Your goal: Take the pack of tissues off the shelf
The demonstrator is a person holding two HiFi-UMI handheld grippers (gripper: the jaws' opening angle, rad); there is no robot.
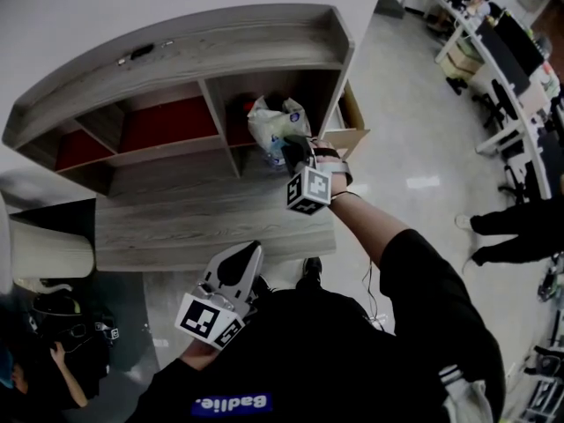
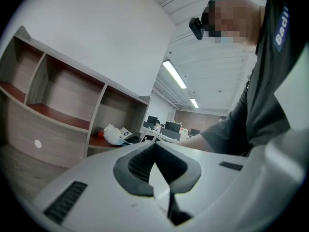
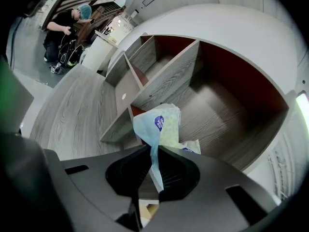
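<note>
The pack of tissues (image 1: 276,123), a crumpled pale blue-green plastic wrapper with blue logos, is in the right-hand compartment of the grey wooden shelf (image 1: 176,51). My right gripper (image 1: 298,152) reaches into that compartment and is shut on a fold of the wrapper. In the right gripper view the thin plastic runs down between the dark pads (image 3: 170,170) while the pack (image 3: 163,123) stands up past the gripper (image 3: 153,152). My left gripper (image 1: 240,264) hangs low by my body, shut and empty, away from the shelf. It sees the pack (image 2: 113,134) from afar.
The shelf's other compartments (image 1: 163,122) have red backs and hold nothing I can see. An open cardboard box (image 1: 354,123) stands to the right of the shelf. Office desks (image 1: 502,51) and a person's legs (image 1: 515,223) are at the far right. Another person crouches at lower left (image 1: 53,351).
</note>
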